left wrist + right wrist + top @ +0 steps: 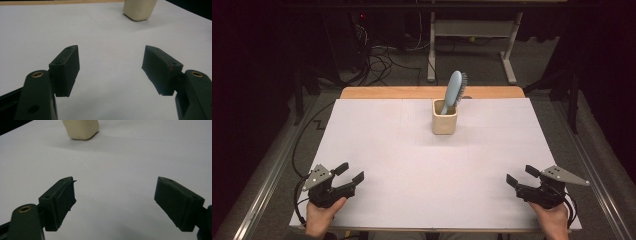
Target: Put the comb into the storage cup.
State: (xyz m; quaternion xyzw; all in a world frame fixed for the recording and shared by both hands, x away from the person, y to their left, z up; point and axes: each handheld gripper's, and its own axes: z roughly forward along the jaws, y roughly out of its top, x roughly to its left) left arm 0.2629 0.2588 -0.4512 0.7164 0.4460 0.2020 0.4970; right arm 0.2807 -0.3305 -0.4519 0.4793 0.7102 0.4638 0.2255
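White board [412, 165] is covering the wooden table, and I am seeing nothing lying on it between my grippers and the cream cup [444, 117], which I am using as my landmark. Cables are trailing across the grey floor beyond the cup, beside a white table frame. The blue hairbrush [454, 90] is standing in the cup, handle down, bristled head leaning up and to the right above the rim. I am keeping the left gripper [351, 173] well short of the cup, near and to its left, jaws wide apart and holding nothing. The right gripper [521, 176] is sitting near and to the cup's right, jaws likewise spread and empty.
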